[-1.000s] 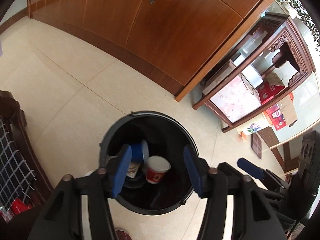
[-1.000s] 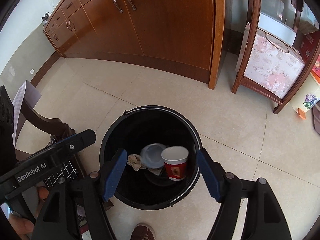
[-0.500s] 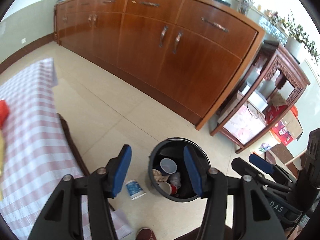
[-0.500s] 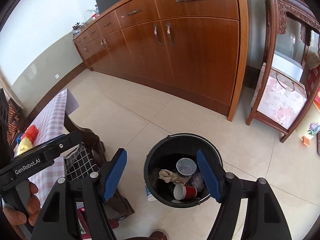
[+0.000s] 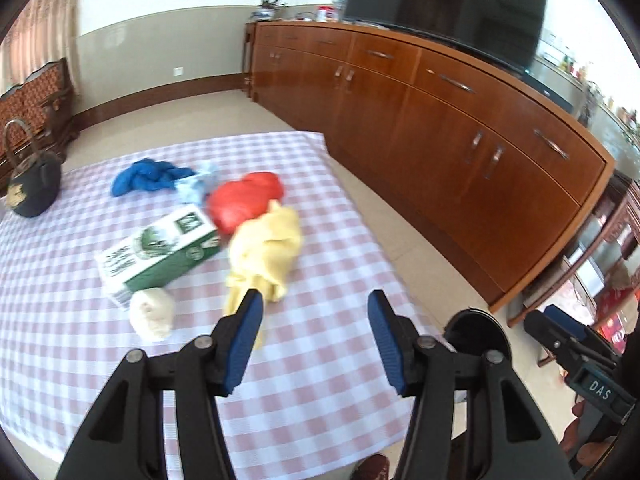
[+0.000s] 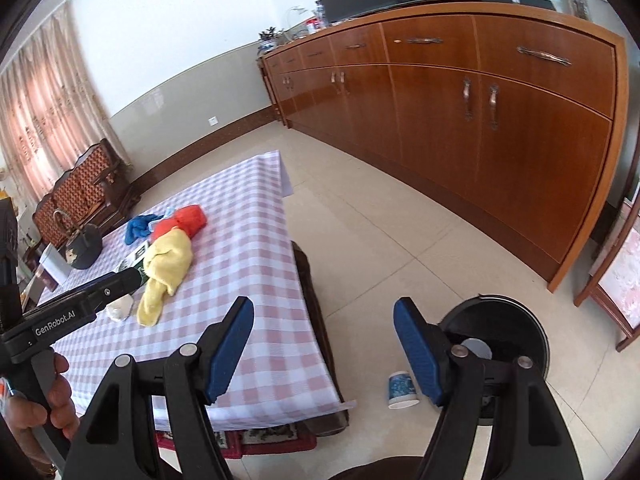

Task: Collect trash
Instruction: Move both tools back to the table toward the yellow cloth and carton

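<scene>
left wrist view, left to right: a crumpled paper ball (image 5: 152, 314) lies low left on the checked table (image 5: 328, 380), just beside a green carton (image 5: 160, 250); it looks light and soft, best pinched across its middle. left gripper (image 5: 314, 342) and right gripper (image 6: 324, 350) jaws gape, empty.

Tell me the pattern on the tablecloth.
The tablecloth is a pink-and-white check, like gingham. It shows best in the left wrist view.

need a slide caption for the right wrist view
Open right gripper above checkered table edge, black trash bin and stray paper cup on floor.
</scene>
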Motion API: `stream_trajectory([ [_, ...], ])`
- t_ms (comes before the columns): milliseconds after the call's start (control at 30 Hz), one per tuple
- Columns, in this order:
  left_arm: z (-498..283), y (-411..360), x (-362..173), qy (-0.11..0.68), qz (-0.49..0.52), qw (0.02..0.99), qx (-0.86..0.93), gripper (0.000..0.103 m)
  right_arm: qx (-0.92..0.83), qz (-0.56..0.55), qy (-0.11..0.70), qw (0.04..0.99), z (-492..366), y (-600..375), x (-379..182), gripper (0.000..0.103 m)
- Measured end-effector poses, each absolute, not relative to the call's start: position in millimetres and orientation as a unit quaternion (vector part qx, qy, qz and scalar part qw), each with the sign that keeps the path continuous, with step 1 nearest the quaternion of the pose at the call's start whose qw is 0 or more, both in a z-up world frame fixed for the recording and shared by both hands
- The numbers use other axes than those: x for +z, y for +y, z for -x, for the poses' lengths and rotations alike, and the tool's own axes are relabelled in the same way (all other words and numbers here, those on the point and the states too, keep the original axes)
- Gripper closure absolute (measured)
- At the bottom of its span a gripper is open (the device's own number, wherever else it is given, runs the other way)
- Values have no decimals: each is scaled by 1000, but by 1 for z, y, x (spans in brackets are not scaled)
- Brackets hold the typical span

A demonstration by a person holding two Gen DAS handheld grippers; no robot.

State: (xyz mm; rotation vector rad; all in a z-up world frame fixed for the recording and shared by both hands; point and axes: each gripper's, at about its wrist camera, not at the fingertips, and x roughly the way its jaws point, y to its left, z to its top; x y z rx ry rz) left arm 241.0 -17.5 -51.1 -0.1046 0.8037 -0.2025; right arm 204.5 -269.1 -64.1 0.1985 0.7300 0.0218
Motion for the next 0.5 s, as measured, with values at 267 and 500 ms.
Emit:
stream_trajectory([
  [267,-241,85,-66,381,92,920,1,47,82,-76,362,925,-230,-189,-72,29],
  [500,-236,129,-77,381,115,917,41,47,125,-55,364,921,-244,-133,-75,29],
])
